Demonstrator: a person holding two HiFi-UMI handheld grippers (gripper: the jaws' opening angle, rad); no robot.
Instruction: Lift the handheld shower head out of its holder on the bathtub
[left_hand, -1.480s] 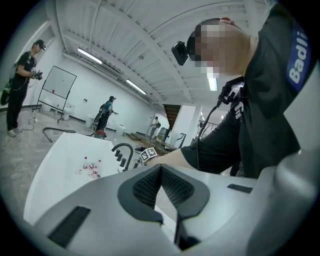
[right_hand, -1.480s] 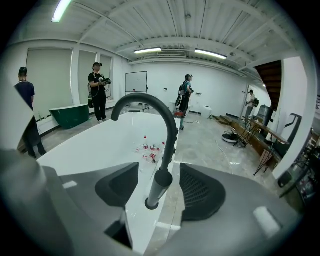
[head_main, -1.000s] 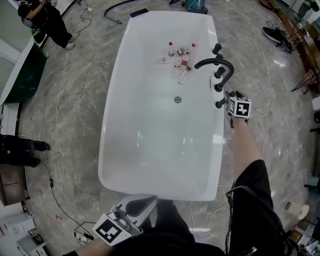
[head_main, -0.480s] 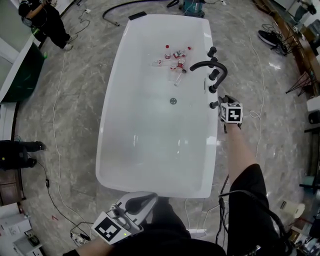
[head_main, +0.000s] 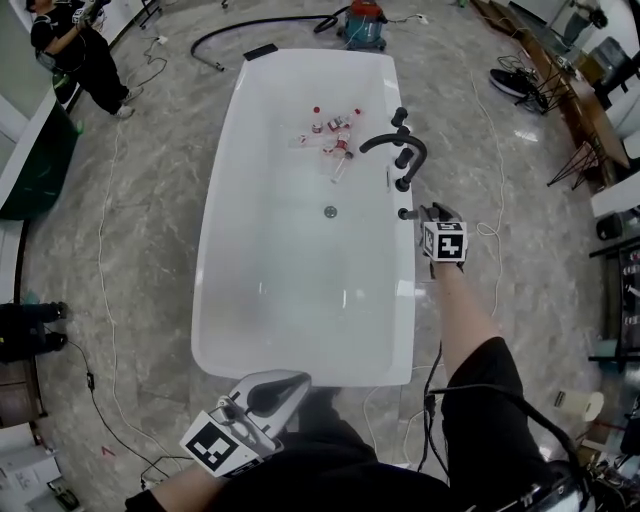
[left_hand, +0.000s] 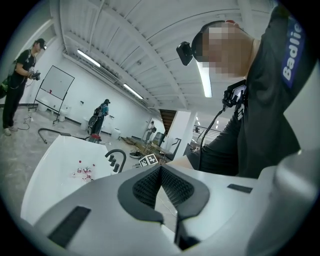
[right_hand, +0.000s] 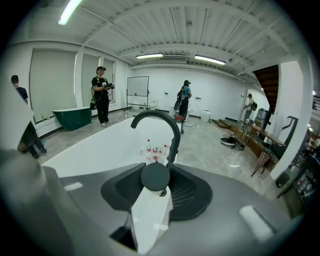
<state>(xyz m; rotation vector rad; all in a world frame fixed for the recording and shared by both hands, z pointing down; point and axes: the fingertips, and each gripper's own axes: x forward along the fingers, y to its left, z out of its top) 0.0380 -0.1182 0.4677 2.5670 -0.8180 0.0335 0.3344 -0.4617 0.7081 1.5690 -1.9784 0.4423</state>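
On the bathtub's (head_main: 270, 290) right rim, just before the black faucet (head_main: 392, 138), the right gripper (right_hand: 156, 170) has its jaws clamped on the round black top of the shower head (right_hand: 155, 176). The head sits between the pads above the white edge; whether it is lifted free cannot be told. At the tub's near end, the left gripper (left_hand: 160, 168) hangs apart from everything, jaw tips together with nothing between them. Small red-capped bottles (head_main: 330, 135) lie inside at the far end.
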